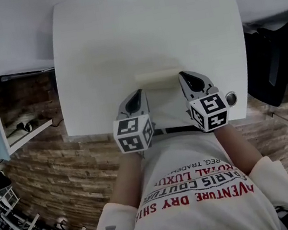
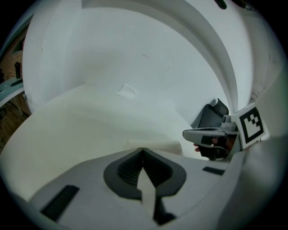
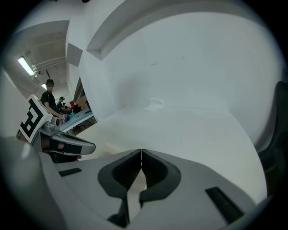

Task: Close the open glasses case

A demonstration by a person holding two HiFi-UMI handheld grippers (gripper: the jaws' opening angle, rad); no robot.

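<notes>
1. The left gripper (image 1: 140,92) and the right gripper (image 1: 183,75) are hovering nearest the person, each with its jaws pressed together and empty.
2. A cream glasses case (image 1: 157,77) is lying between their tips on the white table (image 1: 119,34).
3. This looks like the approach; next, the lid likely needs pressing down squarely.

Upside-down shirt (image 1: 201,197) print: "AVENTURE DRY", "ROYAL LUXU", "REG. TRADEM"

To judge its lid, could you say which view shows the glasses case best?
Head view: the case shows at nearly full length. Left gripper view catches only one edge; right gripper view hardly shows it.
</notes>
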